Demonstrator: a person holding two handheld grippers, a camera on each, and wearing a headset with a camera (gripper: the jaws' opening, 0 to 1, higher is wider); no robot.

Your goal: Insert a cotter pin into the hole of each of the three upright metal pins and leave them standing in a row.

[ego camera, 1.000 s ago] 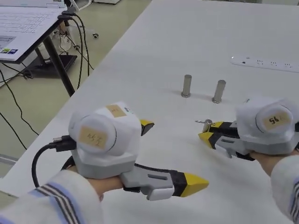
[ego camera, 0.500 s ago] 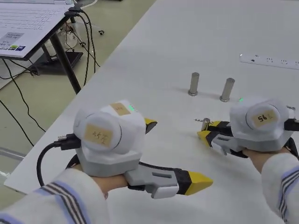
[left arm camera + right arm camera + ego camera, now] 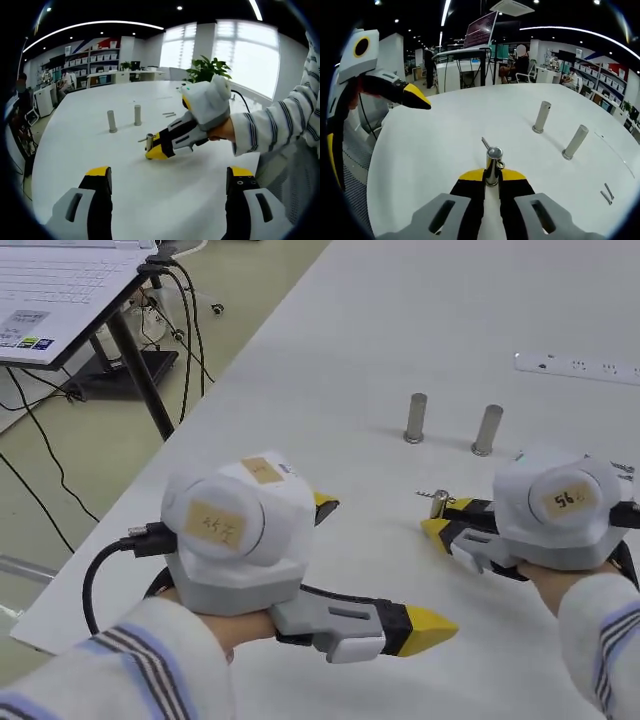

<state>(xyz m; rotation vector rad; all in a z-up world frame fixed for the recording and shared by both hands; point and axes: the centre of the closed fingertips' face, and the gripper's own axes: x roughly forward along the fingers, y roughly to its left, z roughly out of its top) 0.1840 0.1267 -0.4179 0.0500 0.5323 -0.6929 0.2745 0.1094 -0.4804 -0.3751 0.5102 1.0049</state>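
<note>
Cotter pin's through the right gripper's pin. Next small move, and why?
Probably set the held pin in line with the two bare pins and release: its cotter pin is through, but the right gripper holds it apart from them.

Your right claw (image 3: pixel 492 176) hides the foot of the short grey metal pin (image 3: pixel 493 159). Two thin metal slivers (image 3: pixel 607 193) at 4 o'clock in the right gripper view are too small to identify. The white power strip (image 3: pixel 575 367) is cut off at 2 o'clock in the head view.

Glowing bright and even under ceiling strips (image 3: pixel 95 22); blowing out at windows (image 3: pixel 245 47); throwing faint soft shadows on the pale tabletop (image 3: pixel 420 310); bending hard and blurring slightly at fisheye edges.
</note>
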